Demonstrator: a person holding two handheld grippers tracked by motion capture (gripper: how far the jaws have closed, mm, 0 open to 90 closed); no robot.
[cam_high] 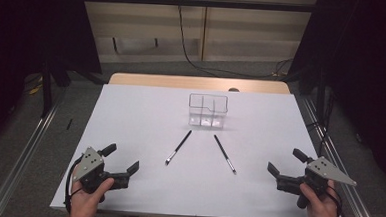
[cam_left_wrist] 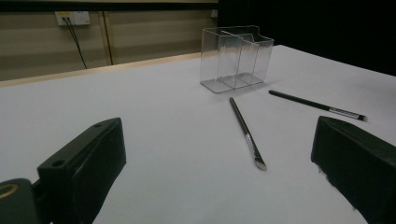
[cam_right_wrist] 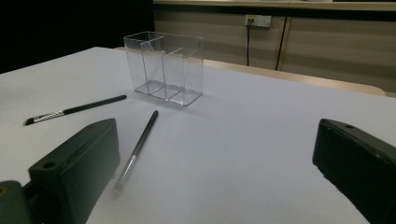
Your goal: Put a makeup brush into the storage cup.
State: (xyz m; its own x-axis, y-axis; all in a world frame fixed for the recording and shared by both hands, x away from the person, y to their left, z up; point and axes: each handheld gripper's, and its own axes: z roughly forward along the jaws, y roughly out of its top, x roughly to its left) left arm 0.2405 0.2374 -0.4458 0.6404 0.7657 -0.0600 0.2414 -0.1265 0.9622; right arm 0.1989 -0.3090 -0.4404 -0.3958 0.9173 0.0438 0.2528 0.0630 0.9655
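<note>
A clear plastic organizer [cam_high: 208, 110] with compartments stands upright at the table's middle back. In front of it two thin black brushes lie flat, splayed apart: a left brush [cam_high: 179, 147] and a right brush [cam_high: 224, 153], bristle ends toward me. My left gripper [cam_high: 122, 158] rests near the front left corner, open and with nothing between its jaws. My right gripper [cam_high: 285, 162] is near the front right, also open with nothing held. The left gripper view looks between the left gripper [cam_left_wrist: 219, 144] jaws at the left brush [cam_left_wrist: 247, 134], right brush [cam_left_wrist: 317, 106] and organizer [cam_left_wrist: 236, 58]. The right gripper [cam_right_wrist: 215, 149] faces the right brush [cam_right_wrist: 139, 144], left brush [cam_right_wrist: 74, 109] and organizer [cam_right_wrist: 164, 67].
A white sheet covers the table [cam_high: 146, 111], with a wooden strip [cam_high: 197, 82] at the far edge. Metal rails [cam_high: 28, 150] run along both sides on the floor. Dark curtains flank the room, and a cable [cam_high: 184, 43] hangs down the back wall.
</note>
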